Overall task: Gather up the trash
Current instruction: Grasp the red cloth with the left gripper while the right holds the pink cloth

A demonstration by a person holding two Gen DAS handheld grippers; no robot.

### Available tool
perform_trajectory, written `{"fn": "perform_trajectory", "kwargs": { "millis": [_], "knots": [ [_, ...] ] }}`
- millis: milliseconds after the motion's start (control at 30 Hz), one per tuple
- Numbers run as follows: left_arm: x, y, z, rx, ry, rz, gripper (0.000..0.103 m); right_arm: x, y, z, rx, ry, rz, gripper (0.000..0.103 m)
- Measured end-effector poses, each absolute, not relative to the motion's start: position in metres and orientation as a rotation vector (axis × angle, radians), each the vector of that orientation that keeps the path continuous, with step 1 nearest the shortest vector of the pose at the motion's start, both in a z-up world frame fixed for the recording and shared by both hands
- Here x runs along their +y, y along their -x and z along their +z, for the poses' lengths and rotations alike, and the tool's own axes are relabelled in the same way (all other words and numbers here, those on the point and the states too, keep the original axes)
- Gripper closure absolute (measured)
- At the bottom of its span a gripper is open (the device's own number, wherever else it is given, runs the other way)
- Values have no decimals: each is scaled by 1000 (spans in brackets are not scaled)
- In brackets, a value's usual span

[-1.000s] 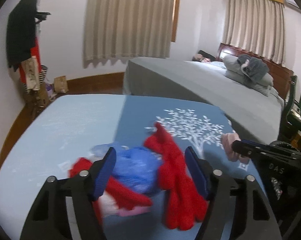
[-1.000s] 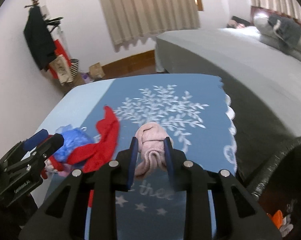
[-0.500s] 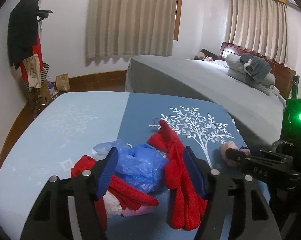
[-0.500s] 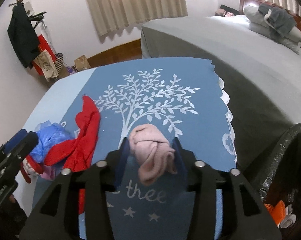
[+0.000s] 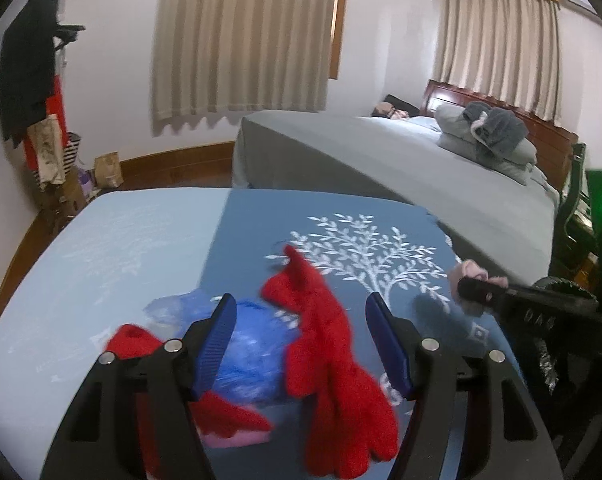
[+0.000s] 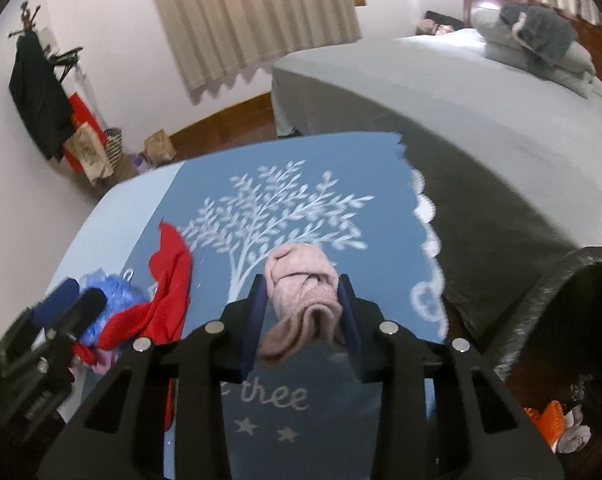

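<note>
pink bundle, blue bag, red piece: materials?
Pink bundle: looks like soft knit or fleece fabric, matte; it folds in thick, rounded rolls.
Blue bag: likely thin plastic film; translucent, crinkled, with glossy highlights.
Red piece: fuzzy, matte fabric, maybe fleece or knit; it drapes limp with soft edges. Blur hides the weave.

Glove [image 5: 333, 344] is lying right of crumpled bag [image 5: 249, 344] on the table cloth [image 5: 101, 264]; rolled sock [image 6: 301, 280] is sitting further right; bed [image 5: 381, 160] behind.
</note>
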State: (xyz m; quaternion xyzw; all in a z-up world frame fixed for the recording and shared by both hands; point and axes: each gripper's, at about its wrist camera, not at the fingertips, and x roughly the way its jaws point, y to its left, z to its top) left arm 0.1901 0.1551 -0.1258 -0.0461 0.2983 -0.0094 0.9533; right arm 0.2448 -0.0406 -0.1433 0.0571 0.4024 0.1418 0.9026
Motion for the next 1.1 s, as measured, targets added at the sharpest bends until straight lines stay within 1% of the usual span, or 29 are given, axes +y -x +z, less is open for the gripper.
{"fn": "perform_trajectory", "kwargs": {
  "millis": [67, 400, 433, 500, 533, 567, 667, 733, 933, 1100],
  "knots": [
    [147, -199, -131, 626, 87, -37, 47, -45, -245, -140, 824, -122, 283, 69],
    [131, -239, -151, 730, 75, -27, 56, -53, -249, -144, 828, -134, 276, 68],
    [130, -241, -152, 740, 70, -26, 60, -53, -249, -144, 829, -135, 277, 68],
    [125, -246, -157, 775, 45, -26, 72, -53, -249, -146, 833, -136, 279, 68],
    [123, -247, -158, 784, 39, -35, 86, -53, -249, -146, 833, -136, 278, 68],
    [121, -248, -159, 792, 31, -45, 94, -53, -249, -145, 833, -136, 278, 68],
    [118, -240, -154, 756, 22, -57, 101, -54, -248, -145, 828, -134, 279, 68],
    [118, -231, -145, 702, 26, -71, 103, -55, -245, -142, 819, -134, 281, 68],
    [115, -203, -109, 574, 64, -120, 103, -66, -229, -126, 773, -151, 294, 68],
    [109, -192, -98, 559, 64, -133, 103, -78, -216, -113, 741, -150, 296, 68]
  ]
}}
